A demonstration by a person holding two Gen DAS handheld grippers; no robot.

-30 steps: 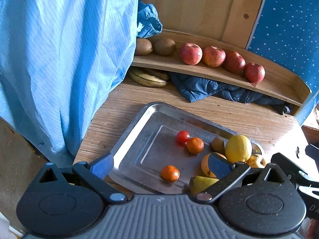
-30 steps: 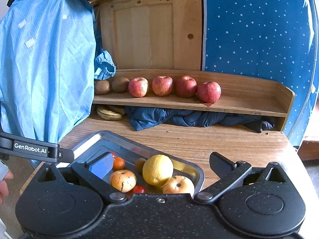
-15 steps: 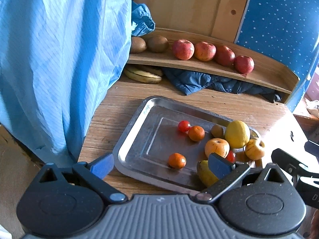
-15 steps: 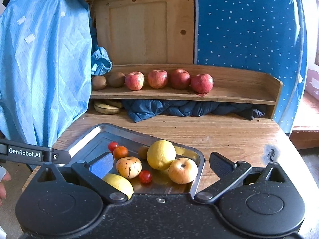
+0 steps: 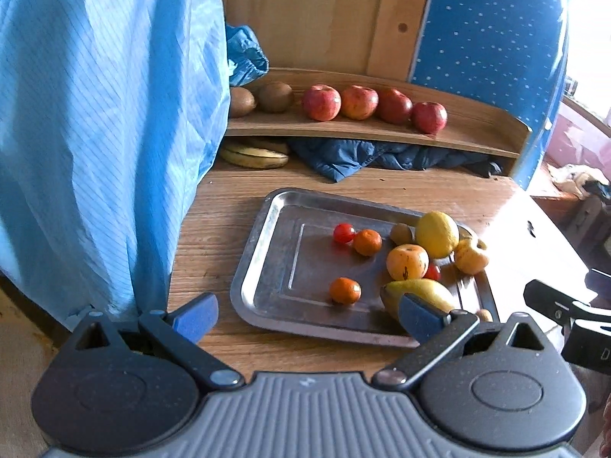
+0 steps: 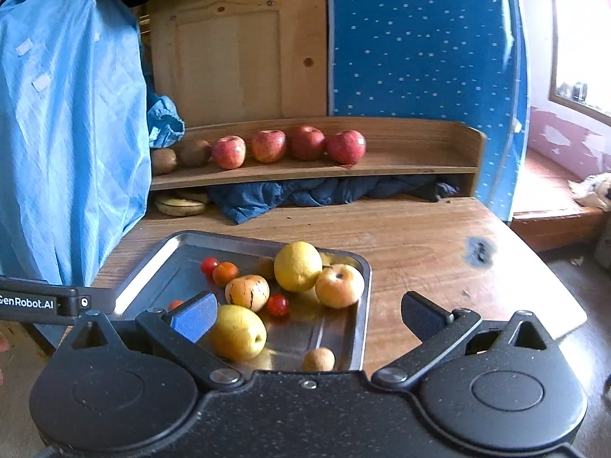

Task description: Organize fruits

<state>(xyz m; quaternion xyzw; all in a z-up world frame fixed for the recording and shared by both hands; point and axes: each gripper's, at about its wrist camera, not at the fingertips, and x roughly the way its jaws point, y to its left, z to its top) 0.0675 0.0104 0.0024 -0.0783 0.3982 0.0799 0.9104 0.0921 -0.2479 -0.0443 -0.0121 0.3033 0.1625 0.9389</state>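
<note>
The job looks partly done. Up on the wooden shelf (image 6: pixel 401 160) four red apples (image 6: pixel 286 147) sit in a neat row, and two brown kiwis (image 6: pixel 179 156) sit to the left of them. Under the shelf lie some bananas (image 6: pixel 181 204), next to a bunched-up blue cloth (image 6: pixel 305 194).

But lots of fruit is not sorted yet — it is on the metal tray (image 5: pixel 267 267) in the middle of the wooden surface (image 6: pixel 420 236). Most of it is crowded at the tray's right end: a big lemon (image 6: pixel 298 265), a yellow apple (image 6: pixel 339 285), a pear (image 6: pixel 236 331), a round orange-yellow fruit with dark marks (image 6: pixel 247 292), and a small brown one at the near edge (image 6: pixel 319 358). There are also two little oranges (image 5: pixel 367 242) and two tiny red tomatoes (image 5: pixel 343 233). The left half of the tray is bare.

The left gripper (image 5: pixel 305 313) hangs over the near edge of the tray with its jaws spread wide and nothing in them. The right gripper (image 6: pixel 305 315) is the same — jaws wide apart, holding nothing, near the pear.

I think the next piece of fruit has not been picked up yet, and about nine pieces are left to put away.
</note>
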